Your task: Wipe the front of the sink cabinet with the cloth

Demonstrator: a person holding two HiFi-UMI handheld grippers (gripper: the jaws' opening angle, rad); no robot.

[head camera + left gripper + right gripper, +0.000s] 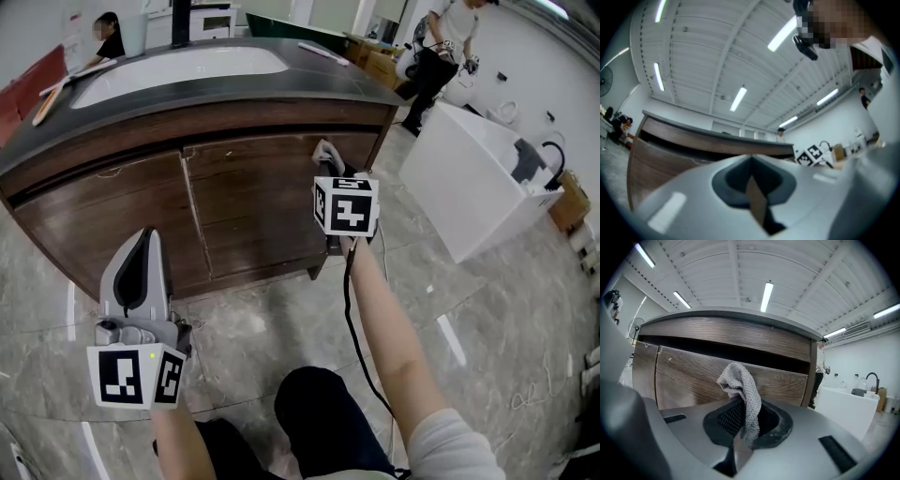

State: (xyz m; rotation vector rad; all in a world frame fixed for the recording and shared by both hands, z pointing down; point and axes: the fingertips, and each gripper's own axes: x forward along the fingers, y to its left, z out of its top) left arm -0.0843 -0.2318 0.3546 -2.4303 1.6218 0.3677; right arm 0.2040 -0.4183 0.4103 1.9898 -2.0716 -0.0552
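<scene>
The sink cabinet [253,197] has a dark wood front with two doors under a dark counter and a white basin [178,67]. A grey knitted cloth [740,392] is clamped in my right gripper [740,404], its loose end standing above the jaws. In the head view my right gripper [328,152] holds the cloth [325,148] close to the top of the right door; whether it touches the wood I cannot tell. My left gripper [143,239] hangs low at the left, apart from the cabinet. It is shut and holds nothing [751,161].
A white box-shaped unit [478,178] stands on the floor to the right of the cabinet. One person [441,47] stands behind it, another [105,37] at the far left. My knee [328,412] and a black cable [361,356] lie below the right arm.
</scene>
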